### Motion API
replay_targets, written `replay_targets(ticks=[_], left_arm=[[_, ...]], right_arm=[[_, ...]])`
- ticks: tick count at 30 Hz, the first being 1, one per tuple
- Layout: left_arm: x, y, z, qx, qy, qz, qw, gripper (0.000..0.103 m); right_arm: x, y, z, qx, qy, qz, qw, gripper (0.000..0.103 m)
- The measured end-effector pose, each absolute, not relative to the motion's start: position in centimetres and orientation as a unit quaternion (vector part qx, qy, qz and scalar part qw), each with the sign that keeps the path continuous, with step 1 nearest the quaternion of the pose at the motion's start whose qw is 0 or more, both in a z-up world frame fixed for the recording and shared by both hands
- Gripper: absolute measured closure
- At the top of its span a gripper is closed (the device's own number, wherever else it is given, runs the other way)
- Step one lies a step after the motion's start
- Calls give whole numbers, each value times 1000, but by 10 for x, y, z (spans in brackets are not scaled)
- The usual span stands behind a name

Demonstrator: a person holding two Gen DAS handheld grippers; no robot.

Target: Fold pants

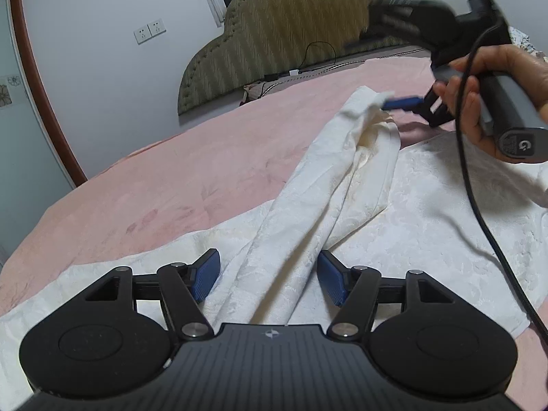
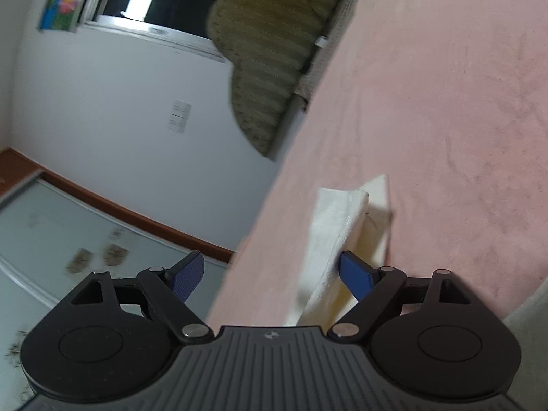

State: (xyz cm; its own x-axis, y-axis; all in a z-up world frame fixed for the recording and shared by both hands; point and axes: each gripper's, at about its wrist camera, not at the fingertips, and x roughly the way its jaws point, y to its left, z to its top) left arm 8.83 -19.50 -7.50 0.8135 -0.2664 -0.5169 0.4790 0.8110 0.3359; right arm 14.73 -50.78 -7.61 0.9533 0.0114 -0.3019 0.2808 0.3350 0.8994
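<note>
The bed (image 1: 191, 178), covered in pink, fills the ground ahead of both your grippers; its near edge is cut off below the left gripper's body. The padded olive headboard (image 1: 294, 30) stands far ahead of the left gripper, its upper right part hidden behind your right gripper and blurred there.

The white pants (image 1: 428, 212) lie spread on the bed directly ahead of and beneath your left gripper (image 1: 269, 275). One leg is lifted into a long ridge that runs from between the left gripper's blue pads forward and to the right. The fabric passes between the pads, yet a gap shows on each side, so the left gripper stands apart and does not press the cloth. The cloth nearest you is hidden under the gripper's body.

Your right hand (image 1: 493, 92) holds the right gripper (image 2: 272, 275) ahead and to the right of the left one. In the left wrist view only one blue pad shows clearly, touching the leg's raised end; the rest is blurred. In the right wrist view, which is rolled and smeared by motion, the pads stand wide apart, with the leg's hem edge near the right pad. Whether that pad touches the cloth is hard to make out.

A black cable (image 1: 479, 212) crosses the pants right of the left gripper.
</note>
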Motion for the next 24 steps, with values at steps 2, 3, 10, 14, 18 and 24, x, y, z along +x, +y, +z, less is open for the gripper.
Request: replay_targets(ticks=[2,3,10,14,18,24], left_arm=[[89,-195,-75,229,231,-203,924,35],[90,-194,-74,228,232,-203,923,35],[92,-193,-73,228,231,-201,924,34],[86,-197,-73,246,213,-191,926,38],[73,-200,-72,278,182,-192,924,51],[47,-203,-66,298,136,-219,919,79]], right_arm=[[154,-509,-77,560,134,-95,812,20],[159,-510,-75,557,138,-98,813,20],[162,-512,-80,550,154,-132,810,96],[132,-506,-62,530,123,-136,828,97],[82,-500,-33,504,88,-134,849,97],[4,-496,-15,492,70,-153,854,97]])
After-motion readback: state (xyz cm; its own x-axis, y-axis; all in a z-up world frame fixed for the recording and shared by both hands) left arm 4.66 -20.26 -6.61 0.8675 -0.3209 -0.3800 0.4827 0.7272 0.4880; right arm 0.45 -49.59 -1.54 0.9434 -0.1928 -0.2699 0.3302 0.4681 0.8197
